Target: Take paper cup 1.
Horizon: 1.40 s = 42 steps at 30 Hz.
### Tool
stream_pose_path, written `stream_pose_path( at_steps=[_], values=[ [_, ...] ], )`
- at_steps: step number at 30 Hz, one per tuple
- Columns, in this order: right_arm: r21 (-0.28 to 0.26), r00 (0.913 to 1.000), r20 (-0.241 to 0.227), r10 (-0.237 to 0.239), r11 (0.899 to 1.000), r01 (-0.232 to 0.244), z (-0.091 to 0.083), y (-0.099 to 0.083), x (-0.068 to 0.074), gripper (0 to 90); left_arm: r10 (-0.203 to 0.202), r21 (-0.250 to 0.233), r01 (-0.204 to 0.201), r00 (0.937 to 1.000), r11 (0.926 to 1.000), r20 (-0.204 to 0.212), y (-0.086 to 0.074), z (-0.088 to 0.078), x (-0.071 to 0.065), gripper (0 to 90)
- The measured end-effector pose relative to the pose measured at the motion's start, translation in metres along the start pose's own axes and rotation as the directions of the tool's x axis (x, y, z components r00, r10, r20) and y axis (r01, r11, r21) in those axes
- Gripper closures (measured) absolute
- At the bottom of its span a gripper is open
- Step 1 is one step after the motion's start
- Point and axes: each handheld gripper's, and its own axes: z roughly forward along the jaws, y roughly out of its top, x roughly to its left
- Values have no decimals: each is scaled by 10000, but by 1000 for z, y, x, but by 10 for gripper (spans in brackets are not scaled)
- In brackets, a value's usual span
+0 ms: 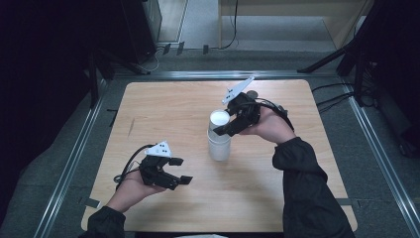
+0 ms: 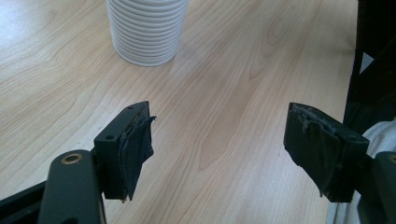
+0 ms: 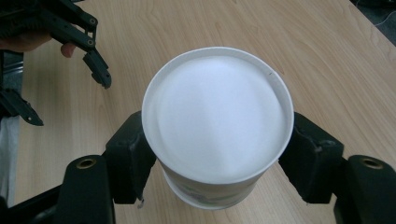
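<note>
I have my right hand-held gripper [image 3: 212, 154] around the top cup [image 3: 217, 121] of a stack of white paper cups [image 1: 219, 141] standing upright near the middle of the counter [image 1: 163, 109]. The stack's long axis runs straight up from the wood, and the right hand-held gripper comes at it from the far right side, jaws level across the uppermost cup just under its rim. In the right gripper view both pads sit against the cup's wall, one on each side, so I judge it gripped rather than merely bracketed; the jaws stand about halfway apart.

My left hand-held gripper [image 1: 174, 173] hangs nearer me, well apart from the stack, partly open with nothing between the pads. From it the stack lies ahead and slightly right; the ribbed base [image 2: 147, 30] shows at the top of the left gripper view.

So the right hand is the nearer one, and the lift must go straight up along the stack's axis.

Count: one stack, its cups too many to number exactly; two hand-held grippers; one counter.
</note>
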Motion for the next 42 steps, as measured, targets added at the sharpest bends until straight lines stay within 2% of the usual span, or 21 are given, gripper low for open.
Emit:
stream_pose_path(
  at_steps=[25,31,36,42],
  values=[
    [-759,9989,427,-183,9969,215,-43,20,18,329,73,-171,-72,10000,9998,20,1,-1,-1,233],
    [-1132,9994,269,-219,9933,248,-57,24,26,330,110,-266,-109,9999,9996,4,2,-2,-1,233],
    [-1012,9988,231,-429,9938,450,-63,21,35,330,174,-338,-173,9998,9993,30,4,-4,-1,224],
    [-946,9992,-57,-384,9948,376,-65,11,42,331,263,-399,-257,9996,9989,140,9,-2,2,199]
  ],
)
